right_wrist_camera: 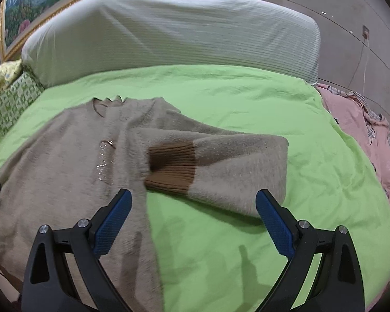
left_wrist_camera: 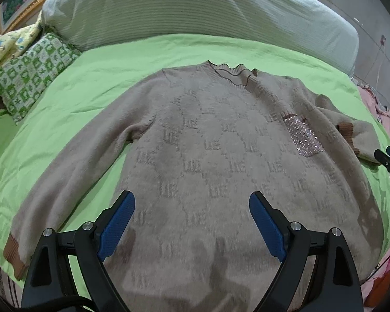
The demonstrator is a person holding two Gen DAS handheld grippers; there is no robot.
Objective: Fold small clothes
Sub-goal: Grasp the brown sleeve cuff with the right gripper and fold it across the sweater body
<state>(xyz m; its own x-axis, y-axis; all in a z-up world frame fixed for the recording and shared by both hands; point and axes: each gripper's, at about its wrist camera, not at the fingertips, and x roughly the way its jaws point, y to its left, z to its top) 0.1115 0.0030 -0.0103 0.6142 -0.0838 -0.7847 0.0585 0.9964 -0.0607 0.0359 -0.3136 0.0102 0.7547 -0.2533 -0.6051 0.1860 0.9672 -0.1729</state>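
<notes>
A beige fuzzy sweater [left_wrist_camera: 221,161] with brown cuffs and a sparkly pocket [left_wrist_camera: 303,136] lies front-up on the green bed sheet [left_wrist_camera: 96,59]. Its left sleeve [left_wrist_camera: 65,182] stretches out toward the lower left. Its right sleeve [right_wrist_camera: 234,171] is folded back on itself, with the brown cuff [right_wrist_camera: 171,166] lying at the sweater's side. My left gripper [left_wrist_camera: 192,202] is open and empty above the sweater's lower body. My right gripper [right_wrist_camera: 193,202] is open and empty just in front of the folded sleeve and cuff; it also shows at the right edge of the left wrist view [left_wrist_camera: 388,161].
A large striped white pillow [left_wrist_camera: 195,10] lies across the head of the bed. A green patterned pillow [left_wrist_camera: 31,72] and a yellow one [left_wrist_camera: 2,44] sit at the far left. A pink blanket [right_wrist_camera: 371,140] lies along the right side. A framed picture [right_wrist_camera: 26,7] hangs behind.
</notes>
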